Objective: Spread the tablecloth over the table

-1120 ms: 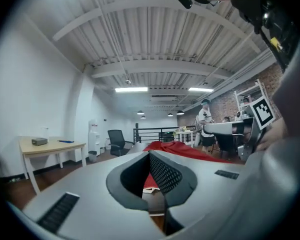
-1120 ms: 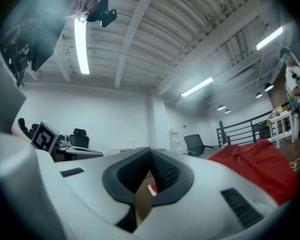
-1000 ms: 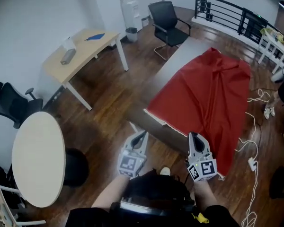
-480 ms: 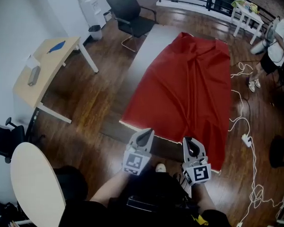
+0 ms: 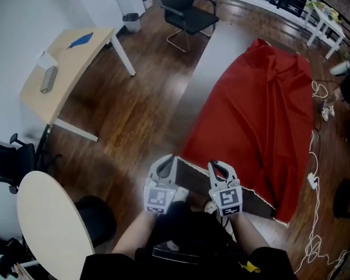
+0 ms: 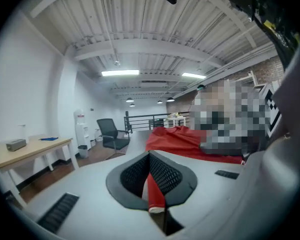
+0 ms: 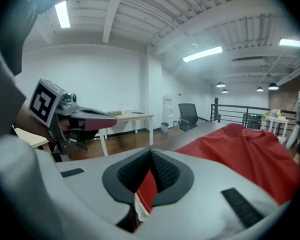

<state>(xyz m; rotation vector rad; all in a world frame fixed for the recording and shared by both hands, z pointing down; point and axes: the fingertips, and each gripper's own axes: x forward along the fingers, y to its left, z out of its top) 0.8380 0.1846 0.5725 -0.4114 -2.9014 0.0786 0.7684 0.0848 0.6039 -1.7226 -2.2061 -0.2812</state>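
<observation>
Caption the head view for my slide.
Red tablecloth on table, near edge pinched by left gripper and right gripper.

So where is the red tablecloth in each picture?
Head view: the tablecloth runs from the upper right down to the bottom middle.
Left gripper view: middle right, with its edge pinched in the left gripper.
Right gripper view: right side, with its edge pinched in the right gripper.
Shared landmark: the black office chair, beyond the cloth's far end.
</observation>
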